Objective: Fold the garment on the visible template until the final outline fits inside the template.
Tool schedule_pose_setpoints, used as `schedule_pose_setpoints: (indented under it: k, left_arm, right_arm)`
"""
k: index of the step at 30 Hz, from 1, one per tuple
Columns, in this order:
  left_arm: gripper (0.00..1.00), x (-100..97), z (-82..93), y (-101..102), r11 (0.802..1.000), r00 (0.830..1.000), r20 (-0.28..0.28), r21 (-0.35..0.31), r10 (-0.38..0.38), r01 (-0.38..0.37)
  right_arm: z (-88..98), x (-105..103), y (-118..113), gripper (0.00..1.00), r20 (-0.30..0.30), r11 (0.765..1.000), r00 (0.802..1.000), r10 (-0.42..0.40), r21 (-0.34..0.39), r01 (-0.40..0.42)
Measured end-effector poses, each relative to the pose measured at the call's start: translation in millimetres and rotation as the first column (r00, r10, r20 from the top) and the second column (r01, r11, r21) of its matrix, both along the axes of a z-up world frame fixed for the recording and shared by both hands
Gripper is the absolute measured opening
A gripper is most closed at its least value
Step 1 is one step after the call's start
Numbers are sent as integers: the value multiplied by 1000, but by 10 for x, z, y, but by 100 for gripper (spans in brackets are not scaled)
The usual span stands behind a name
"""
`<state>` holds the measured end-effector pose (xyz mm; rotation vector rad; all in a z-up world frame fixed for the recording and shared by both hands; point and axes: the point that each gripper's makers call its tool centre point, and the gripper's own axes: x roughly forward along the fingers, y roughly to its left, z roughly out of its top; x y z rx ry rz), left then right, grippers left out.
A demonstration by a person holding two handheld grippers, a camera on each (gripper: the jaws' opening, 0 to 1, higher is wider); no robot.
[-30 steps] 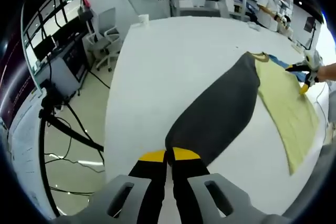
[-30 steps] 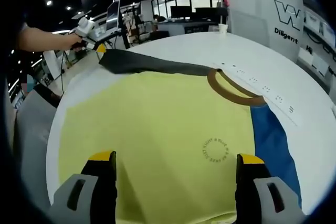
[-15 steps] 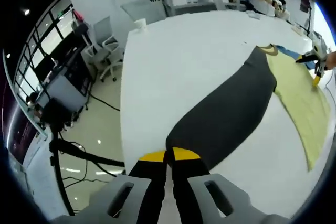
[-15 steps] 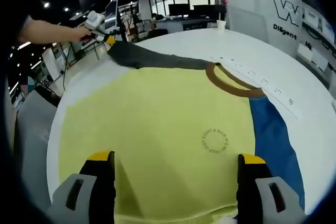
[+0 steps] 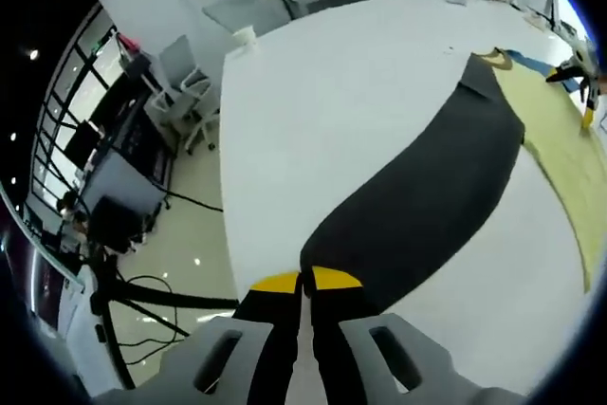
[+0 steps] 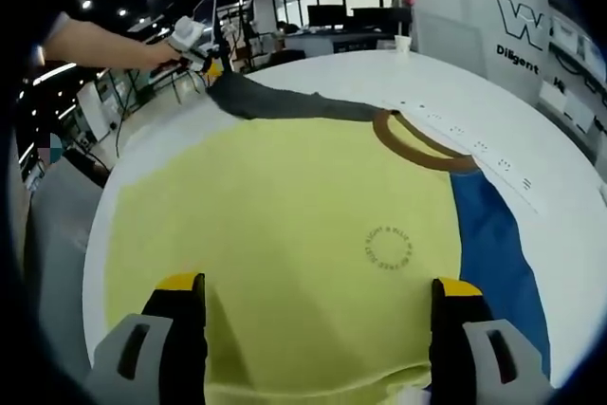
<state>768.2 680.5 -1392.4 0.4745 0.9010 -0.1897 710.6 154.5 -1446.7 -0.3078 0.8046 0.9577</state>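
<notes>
Left gripper (image 5: 304,280) fingers pinch the garment's dark sleeve (image 5: 427,196); right gripper (image 6: 318,284) fingers spread apart.

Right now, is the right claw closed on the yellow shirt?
No, in the right gripper view the right claw stands wide open, with the yellow shirt lying flat between its two spread tips.

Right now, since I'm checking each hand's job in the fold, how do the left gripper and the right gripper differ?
The left gripper has its fingers shut on the dark grey sleeve, stretching it out over the white table; the right gripper has its fingers wide apart, holding nothing. The left sits at the sleeve's tip, the right over the yellow shirt body. Both have yellow-tipped black fingers.
</notes>
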Motion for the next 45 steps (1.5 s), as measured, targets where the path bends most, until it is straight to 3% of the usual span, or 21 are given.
schedule_pose_setpoints:
  k: [3, 8, 10, 13, 23, 28, 37, 45]
  left_arm:
    - [4, -109, -104, -17, 998, 995, -83, -33, 54, -57]
    - [4, -210, -211, 41, 998, 987, -147, -22, 61, -65]
    - [4, -219, -254, 84, 998, 987, -149, -16, 57, -60]
    - [4, -141, -221, 92, 999, 994, -101, -10, 36, -37]
    - [6, -79, -243, 66, 999, 995, -98, -12, 33, -34]
    - [21, -62, -219, 65, 998, 996, -73, -16, 53, -54]
    - [25, -65, -54, 1, 999, 999, -22, -1, 37, -37]
    - [27, -142, 159, 23, 998, 998, 21, -18, 65, -64]
  right_arm:
    - [-2, -1, 4, 99, -1, 1000, 1000, 2, -3, -2]
    - [-8, -13, 9, 99, 5, 1000, 1000, 2, -4, -2]
    - [-10, -16, 10, 99, 8, 1000, 1000, 3, -4, -3]
    - [-9, -11, 12, 99, 6, 1000, 1000, 2, -5, -2]
    - [53, -20, 22, 99, 15, 1000, 1000, 10, 9, -10]
    - [160, -68, -31, 99, 36, 1000, 999, 11, 22, -11]
    - [216, -294, -234, 99, 46, 1000, 999, -14, 23, 13]
    - [245, -632, -381, 99, 52, 999, 998, -30, 21, 29]
